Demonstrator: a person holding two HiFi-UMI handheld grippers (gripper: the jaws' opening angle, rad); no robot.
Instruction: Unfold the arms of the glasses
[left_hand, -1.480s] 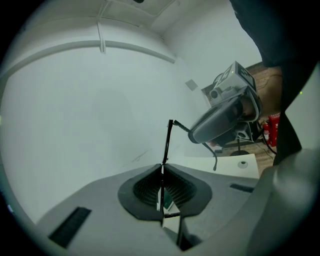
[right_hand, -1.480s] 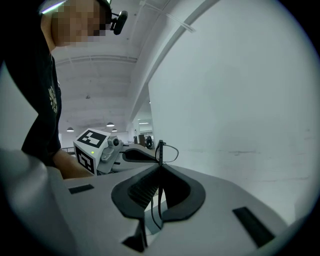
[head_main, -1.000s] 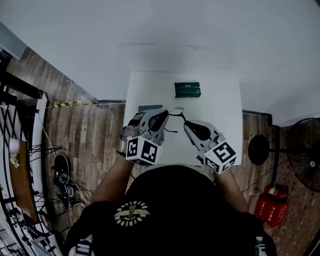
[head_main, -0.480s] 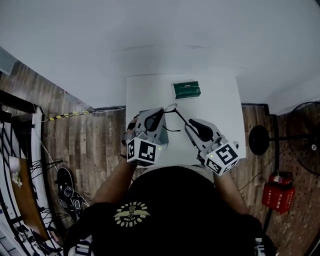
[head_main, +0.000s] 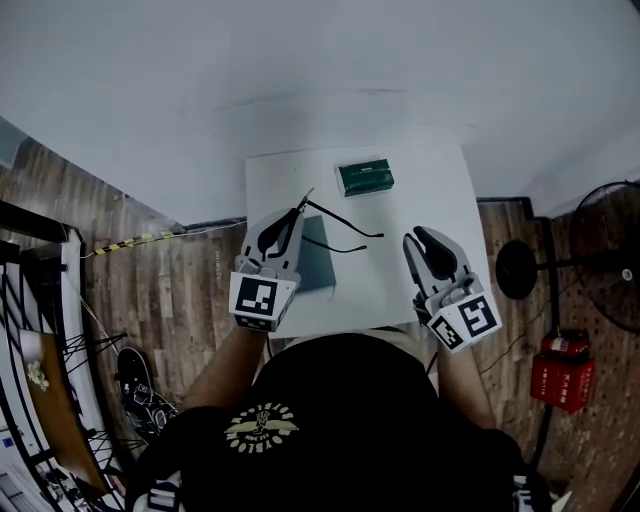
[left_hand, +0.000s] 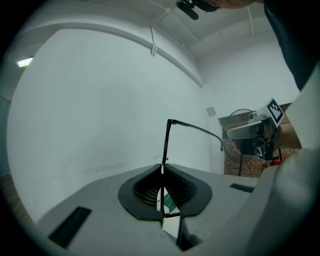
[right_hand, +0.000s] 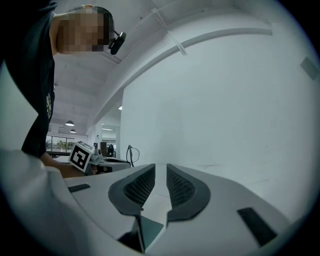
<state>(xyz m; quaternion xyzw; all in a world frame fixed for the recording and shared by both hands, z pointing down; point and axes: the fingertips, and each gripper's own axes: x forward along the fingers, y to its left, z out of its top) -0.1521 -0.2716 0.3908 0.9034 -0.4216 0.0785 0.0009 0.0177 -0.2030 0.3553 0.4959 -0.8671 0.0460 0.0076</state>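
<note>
Thin black-framed glasses (head_main: 318, 212) hang above the white table (head_main: 425, 190), with my left gripper (head_main: 290, 218) shut on the frame's edge. Both arms stick out to the right, one (head_main: 352, 224) higher and one (head_main: 345, 248) lower. In the left gripper view the frame (left_hand: 165, 145) runs edge-on up from the closed pads (left_hand: 150, 187), and an arm (left_hand: 200, 130) bends off right. My right gripper (head_main: 422, 238) is well right of the glasses. Its jaws have just been opening, and the right gripper view shows a bare gap at the right gripper (right_hand: 160, 172).
A green box (head_main: 365, 177) lies at the table's far side. A dark grey flat case (head_main: 320, 262) lies beneath the glasses by the left edge. A standing fan (head_main: 605, 285) and a red object (head_main: 565, 380) are on the wooden floor to the right.
The right gripper has let go of the glasses' arm and drawn away to the right. The left gripper has carried the glasses left and rolled, and the arms now stand out from the frame.
</note>
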